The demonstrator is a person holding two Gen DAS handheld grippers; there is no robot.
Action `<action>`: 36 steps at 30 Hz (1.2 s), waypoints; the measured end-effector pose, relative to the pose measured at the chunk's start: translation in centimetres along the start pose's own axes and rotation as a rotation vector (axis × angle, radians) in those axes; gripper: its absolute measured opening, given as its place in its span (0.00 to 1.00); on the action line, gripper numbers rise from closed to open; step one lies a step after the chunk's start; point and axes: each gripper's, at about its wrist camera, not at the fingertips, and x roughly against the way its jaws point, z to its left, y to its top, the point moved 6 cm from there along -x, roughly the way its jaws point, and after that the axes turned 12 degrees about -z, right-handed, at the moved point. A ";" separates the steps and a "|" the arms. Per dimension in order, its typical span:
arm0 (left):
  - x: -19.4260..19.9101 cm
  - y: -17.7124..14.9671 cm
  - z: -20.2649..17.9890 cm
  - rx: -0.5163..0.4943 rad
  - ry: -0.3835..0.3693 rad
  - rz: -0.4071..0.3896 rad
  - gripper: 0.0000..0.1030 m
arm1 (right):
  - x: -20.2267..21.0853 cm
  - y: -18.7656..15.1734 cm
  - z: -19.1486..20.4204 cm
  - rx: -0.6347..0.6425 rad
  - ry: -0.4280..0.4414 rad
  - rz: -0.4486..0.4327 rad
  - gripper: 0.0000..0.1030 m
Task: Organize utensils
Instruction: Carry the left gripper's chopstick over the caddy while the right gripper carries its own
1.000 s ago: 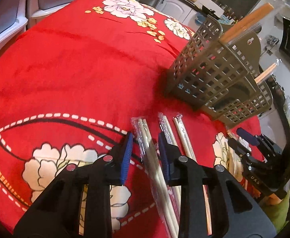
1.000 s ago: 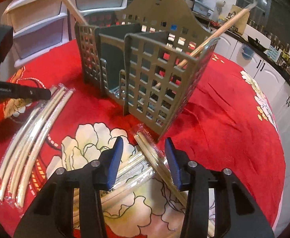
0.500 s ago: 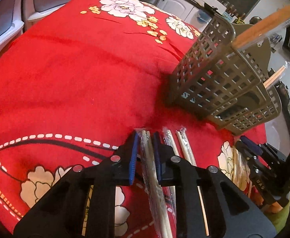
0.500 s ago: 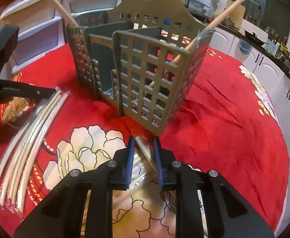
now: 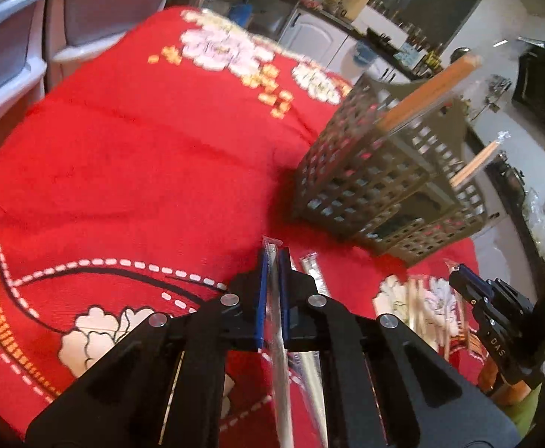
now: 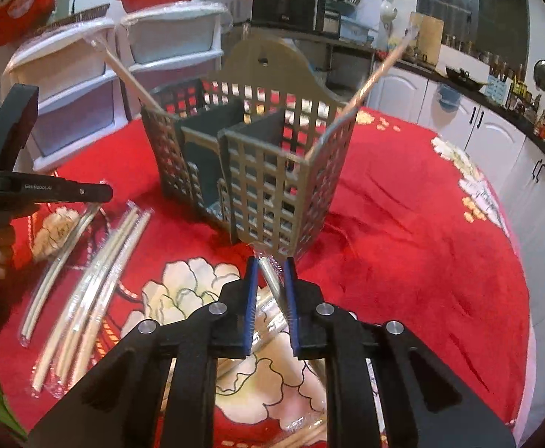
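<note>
On the red flowered cloth over the worktop (image 5: 130, 156), both of my tools have just finished closing, and each now has something in it. A second ago the jaws stood spread on either side of the wrapped chopsticks lying flat. Now my left tool (image 5: 271, 261) is pressed tight on one wrapped pair (image 5: 278, 336), which runs back between the blue pads toward the camera. My right tool (image 6: 268, 272) pinches another wrapped pair (image 6: 272, 280) near its end, its jaws having just been drawing in around it.

Both pairs seem to have come up off the cloth a little, though the blur in the left view keeps me from being sure of the far end.

The grey slotted holder (image 6: 257, 171) stands just beyond my right tool and off to the right of my left one. It already has a wrapped stick leaning out at each end. More wrapped pairs (image 6: 86, 291) lie loose on the cloth beside my left tool, and a few more (image 5: 418, 310) lie under my right.

I judge the picking step done for these two. What follows is carrying each up over the holder's rim and tipping it, tip down, into a compartment. The slippery wrappers could let a pair swivel in the grip as I tilt.
</note>
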 end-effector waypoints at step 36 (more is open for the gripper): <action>9.3 9.0 -10.0 -0.132 -0.222 -0.271 0.01 | 12.0 12.4 0.7 -0.116 0.008 -0.453 0.05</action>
